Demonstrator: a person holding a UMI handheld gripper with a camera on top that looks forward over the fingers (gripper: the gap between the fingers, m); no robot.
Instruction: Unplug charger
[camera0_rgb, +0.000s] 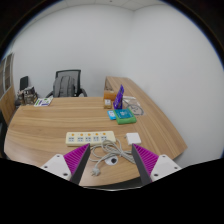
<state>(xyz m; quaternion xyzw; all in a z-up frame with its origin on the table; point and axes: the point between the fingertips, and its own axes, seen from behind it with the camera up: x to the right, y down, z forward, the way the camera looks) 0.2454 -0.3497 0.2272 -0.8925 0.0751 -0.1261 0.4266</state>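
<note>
The gripper view is taken from above a curved wooden desk (50, 125), with the gripper (110, 160) held high at the bottom centre of the frame. Its fingers are spread wide and nothing is gripped; only the desk edge and a loose cable (104, 152) are seen between the magenta pads (77, 158). A white power strip (88, 137) is laid at the lower middle of the frame, just beyond the fingertips, and a white charger (132, 138) is seen just to its right; whether it is plugged into the strip cannot be told. The open stance is judged to be kept so that the charger can be enclosed once the gripper is brought down. Further back, right of centre, a purple object (120, 97) is stood above a green box (121, 116). A black office chair (67, 82) is set behind the desk at the upper left.
</note>
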